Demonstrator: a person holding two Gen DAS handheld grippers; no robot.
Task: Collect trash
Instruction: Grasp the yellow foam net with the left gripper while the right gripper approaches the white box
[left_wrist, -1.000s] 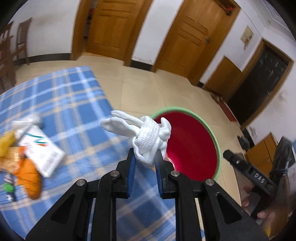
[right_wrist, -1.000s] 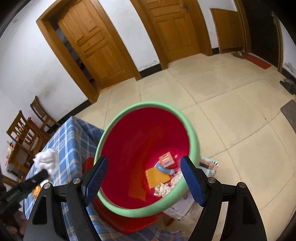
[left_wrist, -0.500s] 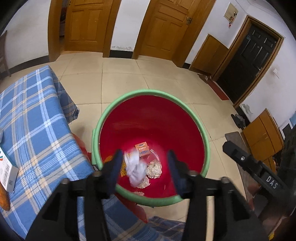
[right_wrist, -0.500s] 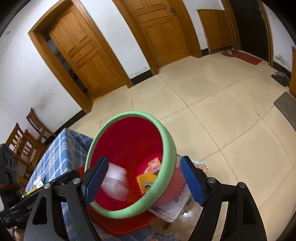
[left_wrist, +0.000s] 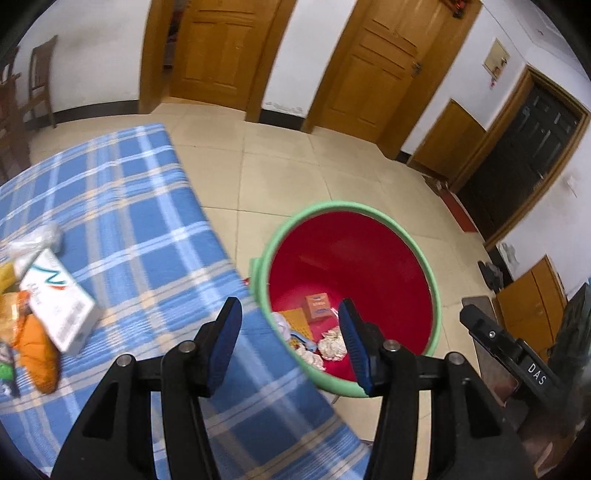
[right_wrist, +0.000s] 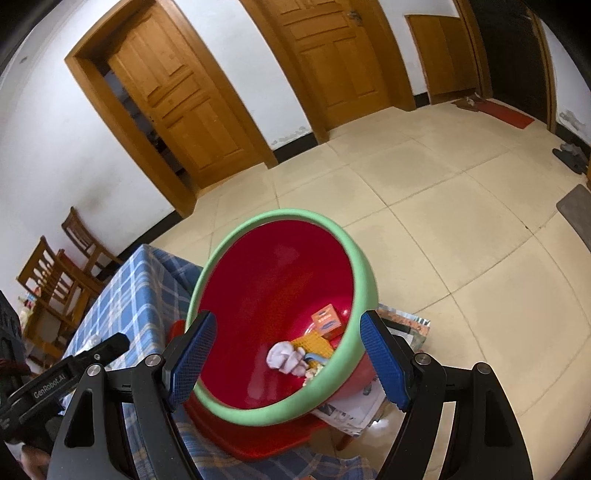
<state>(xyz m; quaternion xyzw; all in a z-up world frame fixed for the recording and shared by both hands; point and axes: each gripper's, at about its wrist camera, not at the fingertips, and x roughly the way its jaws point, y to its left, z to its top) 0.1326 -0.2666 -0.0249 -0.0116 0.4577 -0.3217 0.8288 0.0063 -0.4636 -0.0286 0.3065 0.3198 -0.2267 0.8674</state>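
The red bin with a green rim (left_wrist: 354, 205) (right_wrist: 280, 214) stands just off the corner of the blue plaid table (left_wrist: 129, 221). Inside it lie a white cloth wad (right_wrist: 286, 358), an orange box (left_wrist: 317, 305) and crumpled paper (left_wrist: 332, 345). My left gripper (left_wrist: 290, 302) is open and empty, above the table edge beside the bin. My right gripper (right_wrist: 288, 317) is open above the bin's near rim, pads clear of it. Left on the table are a white carton (left_wrist: 55, 308), an orange bag (left_wrist: 37, 354) and a clear plastic wrapper (left_wrist: 37, 240).
The bin rests on a red stool (right_wrist: 258, 439) beside a stack of newspapers (right_wrist: 354, 410). Wooden chairs (right_wrist: 55, 273) stand behind the table. Tiled floor (right_wrist: 443, 221) stretches to wooden doors at the back.
My left gripper opened and let go of the white cloth wad, which dropped into the bin. The left view swung over the bin and back toward the table. The right gripper stayed open.
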